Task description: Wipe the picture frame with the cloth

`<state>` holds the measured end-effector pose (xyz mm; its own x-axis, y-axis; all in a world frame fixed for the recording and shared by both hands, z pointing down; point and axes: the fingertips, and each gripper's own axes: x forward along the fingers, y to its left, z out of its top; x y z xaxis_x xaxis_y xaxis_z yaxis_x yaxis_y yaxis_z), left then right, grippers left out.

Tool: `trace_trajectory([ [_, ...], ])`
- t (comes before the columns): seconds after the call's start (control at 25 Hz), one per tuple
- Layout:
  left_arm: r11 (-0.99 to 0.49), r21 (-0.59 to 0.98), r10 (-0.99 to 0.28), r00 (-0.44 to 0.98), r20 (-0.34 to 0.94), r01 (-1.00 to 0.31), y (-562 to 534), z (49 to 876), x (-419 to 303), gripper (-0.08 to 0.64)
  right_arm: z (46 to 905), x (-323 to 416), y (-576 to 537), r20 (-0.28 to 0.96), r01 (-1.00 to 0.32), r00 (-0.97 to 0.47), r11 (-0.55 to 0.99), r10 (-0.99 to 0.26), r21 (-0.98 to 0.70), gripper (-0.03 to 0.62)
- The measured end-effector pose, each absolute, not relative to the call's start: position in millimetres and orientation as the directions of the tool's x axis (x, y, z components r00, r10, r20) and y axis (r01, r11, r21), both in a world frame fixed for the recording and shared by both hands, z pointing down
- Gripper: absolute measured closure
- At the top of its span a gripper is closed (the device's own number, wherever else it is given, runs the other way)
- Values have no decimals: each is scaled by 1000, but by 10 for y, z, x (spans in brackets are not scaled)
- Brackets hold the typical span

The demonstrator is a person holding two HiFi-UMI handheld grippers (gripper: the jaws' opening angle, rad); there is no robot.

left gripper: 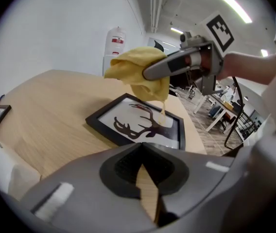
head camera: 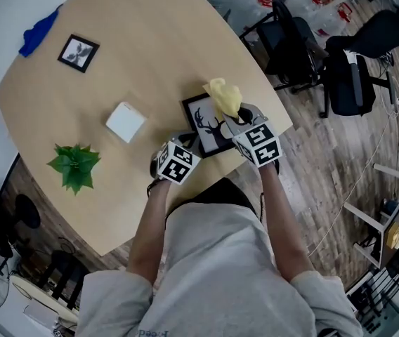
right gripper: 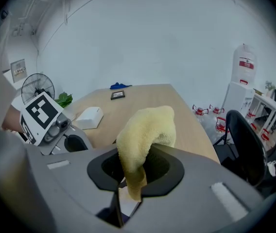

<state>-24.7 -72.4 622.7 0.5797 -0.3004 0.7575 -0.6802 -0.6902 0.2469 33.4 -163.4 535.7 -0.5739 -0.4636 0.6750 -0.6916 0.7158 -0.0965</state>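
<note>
A black picture frame with a deer silhouette lies flat near the table's right edge; the left gripper view shows it just ahead. My right gripper is shut on a yellow cloth. The cloth hangs bunched over the frame's far side, and its lowest tip reaches the glass. It drapes out of the shut jaws in the right gripper view. My left gripper sits at the frame's near left corner. Its jaws are shut with nothing between them.
Further along the table stand a white box, a green plant, a small black frame and a blue cloth. The table's edge runs close beside the deer frame. Office chairs stand on the floor beyond.
</note>
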Motion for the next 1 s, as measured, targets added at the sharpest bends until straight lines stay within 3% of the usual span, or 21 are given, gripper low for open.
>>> trace_trajectory([
  [0.24, -740, 215, -276, 579, 767, -637, -708, 6239, -229, 508, 5409, 39, -1742, 661, -658, -603, 746, -446, -97, 541],
  [0.6, -750, 272, -193, 593, 781, -603, -703, 6244, -223, 508, 5665, -775, -1587, 626, -485, -739, 842, -249, -238, 541],
  [0.84, -757, 255, -202, 587, 784, -601, -713, 6248, -218, 508, 6032, -908, -1487, 701, -434, -704, 852, -117, -294, 543],
  [1.0, -761, 254, -195, 584, 788, -597, -705, 6259, -222, 508, 6121, -921, -1449, 721, -411, -683, 877, -115, -250, 543],
])
